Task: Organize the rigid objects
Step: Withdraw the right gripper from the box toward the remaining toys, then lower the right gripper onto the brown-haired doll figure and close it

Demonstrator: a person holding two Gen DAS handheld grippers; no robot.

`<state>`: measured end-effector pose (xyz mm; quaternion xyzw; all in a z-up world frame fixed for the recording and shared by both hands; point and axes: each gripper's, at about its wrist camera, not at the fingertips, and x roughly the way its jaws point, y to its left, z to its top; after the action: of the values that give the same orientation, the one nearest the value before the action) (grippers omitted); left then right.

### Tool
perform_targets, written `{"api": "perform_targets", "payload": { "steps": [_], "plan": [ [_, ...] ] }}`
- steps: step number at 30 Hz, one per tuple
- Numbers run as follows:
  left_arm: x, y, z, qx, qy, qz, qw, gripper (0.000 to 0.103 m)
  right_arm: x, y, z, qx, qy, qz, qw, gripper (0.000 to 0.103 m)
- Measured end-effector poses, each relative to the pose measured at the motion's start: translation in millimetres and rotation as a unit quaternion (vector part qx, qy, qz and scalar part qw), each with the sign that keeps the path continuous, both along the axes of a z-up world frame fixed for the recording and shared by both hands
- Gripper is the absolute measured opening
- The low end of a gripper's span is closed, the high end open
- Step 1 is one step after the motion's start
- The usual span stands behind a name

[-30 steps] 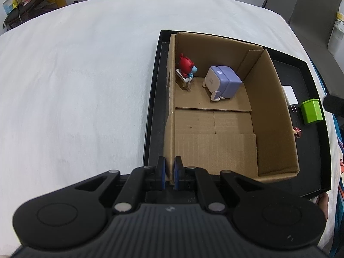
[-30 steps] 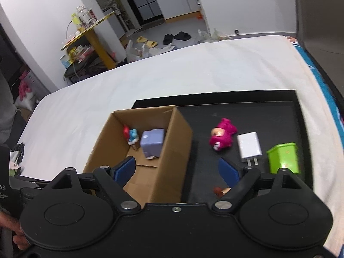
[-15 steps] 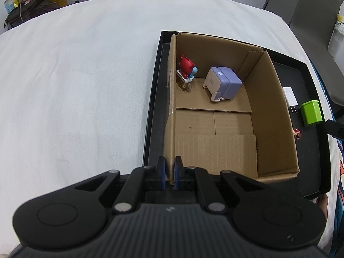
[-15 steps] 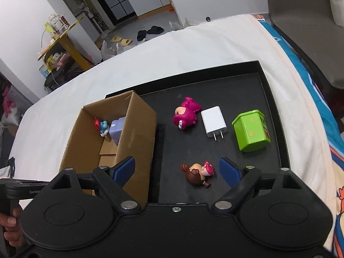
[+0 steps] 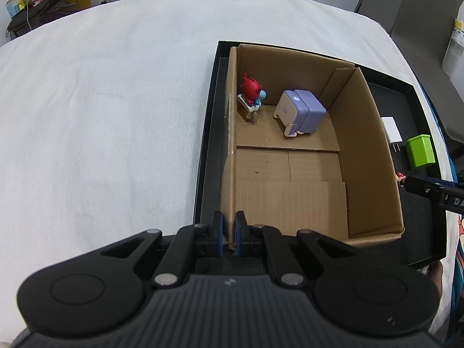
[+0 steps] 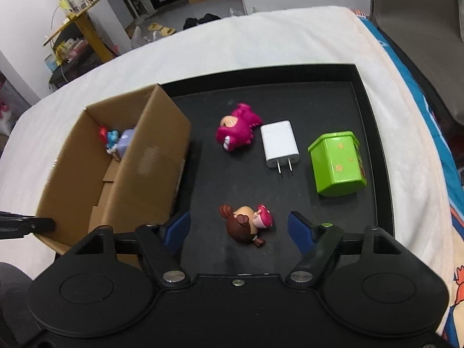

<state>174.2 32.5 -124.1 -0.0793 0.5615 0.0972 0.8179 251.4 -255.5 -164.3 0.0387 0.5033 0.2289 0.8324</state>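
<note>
Cardboard box [image 5: 368, 150]: two items inside, four left on tray [image 6: 374, 133]. Left hand-held gripper [image 5: 229, 233] clenched on box wall; right hand-held gripper [image 6: 239, 227], unclenched, jaws just narrowing around doll figurine [image 6: 246, 226].

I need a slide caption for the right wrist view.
Open right gripper closing around brown-haired doll on black tray.

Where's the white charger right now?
In the right wrist view, the white charger lies flat on the black tray, between the pink figure and the green box.
</note>
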Motion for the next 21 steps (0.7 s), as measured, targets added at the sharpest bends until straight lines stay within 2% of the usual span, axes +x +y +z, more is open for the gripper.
{"api": "perform_targets", "payload": {
  "steps": [12,14,16,21],
  "plan": [
    [1,3,-1,-0.005,0.001,0.001,1.0,0.007,0,21,-23,-0.061,-0.004,0.03,0.998,0.066],
    [1,2,-1,-0.002,0.001,0.0,1.0,0.007,0,25,-28,-0.074,-0.005,0.04,0.996,0.06],
    [0,2,-1,-0.002,0.0,0.001,1.0,0.007,1,28,-35,-0.087,-0.002,0.047,0.995,0.045],
    [-1,1,0,-0.001,-0.001,0.003,1.0,0.007,1,24,-36,-0.084,0.011,0.047,0.995,0.042]
  ]
}}
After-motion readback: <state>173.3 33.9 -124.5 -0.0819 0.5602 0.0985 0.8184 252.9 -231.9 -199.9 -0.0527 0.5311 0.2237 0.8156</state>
